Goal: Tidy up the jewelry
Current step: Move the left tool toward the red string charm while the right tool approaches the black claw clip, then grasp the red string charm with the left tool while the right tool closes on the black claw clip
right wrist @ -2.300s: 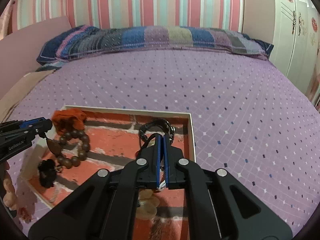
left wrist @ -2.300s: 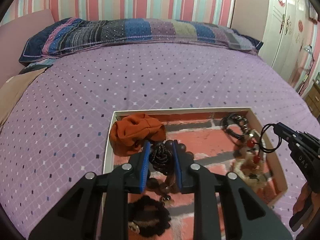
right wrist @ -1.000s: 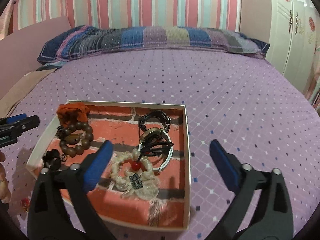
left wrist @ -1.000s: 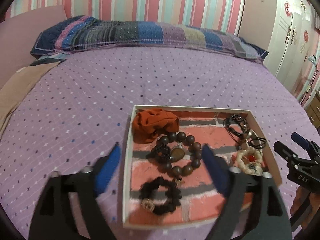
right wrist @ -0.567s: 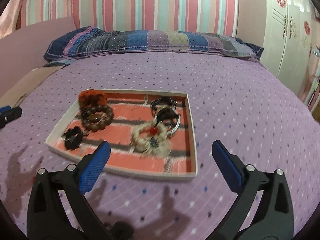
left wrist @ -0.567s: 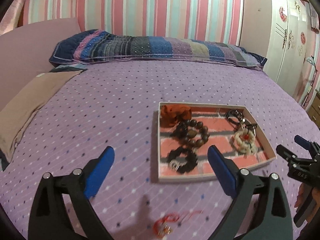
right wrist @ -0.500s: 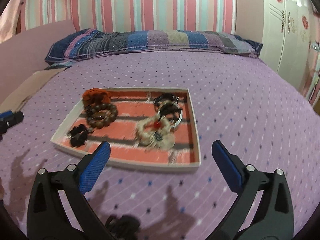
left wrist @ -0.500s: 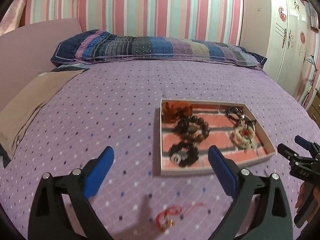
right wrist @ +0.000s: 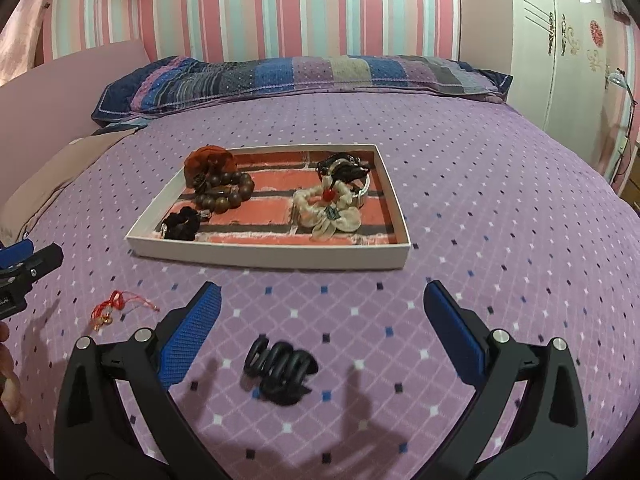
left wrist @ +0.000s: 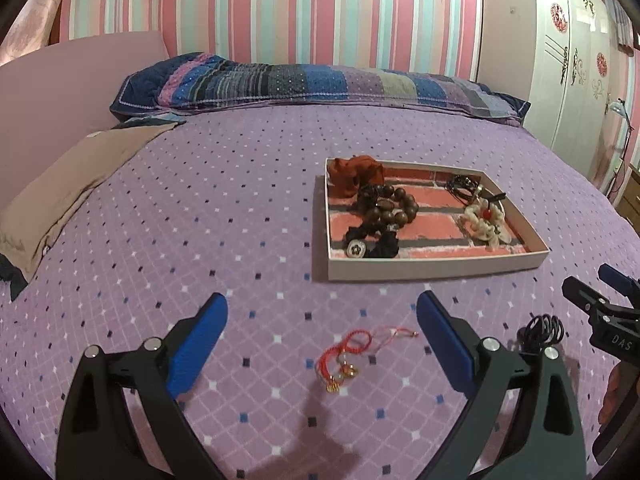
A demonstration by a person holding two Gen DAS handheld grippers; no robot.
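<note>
A white tray [left wrist: 436, 270] with a brick-patterned floor lies on the purple bedspread. It holds an orange scrunchie [left wrist: 354, 170], a brown bead bracelet [left wrist: 386, 204], a black scrunchie [left wrist: 372, 242], a cream knotted bracelet [left wrist: 484, 218] and black cords [left wrist: 464, 184]. A red string bracelet [left wrist: 348, 354] lies on the bedspread between the fingers of my open left gripper [left wrist: 322, 330]. A black coil hair tie [right wrist: 280, 372] lies between the fingers of my open right gripper [right wrist: 322, 322]. In the right wrist view the tray [right wrist: 272, 254] lies beyond the gripper and the red string bracelet [right wrist: 110, 308] at lower left.
A striped patchwork pillow [left wrist: 316, 80] runs along the head of the bed, below a striped wall. A tan cloth [left wrist: 68, 188] lies at the left edge. A white wardrobe [left wrist: 576, 76] stands at the right. A hand [right wrist: 8, 376] shows at the left edge.
Both grippers let go of items in the tray, opened wide and drew back toward the near side of the bed. The red bracelet and black coil tie came into view.
</note>
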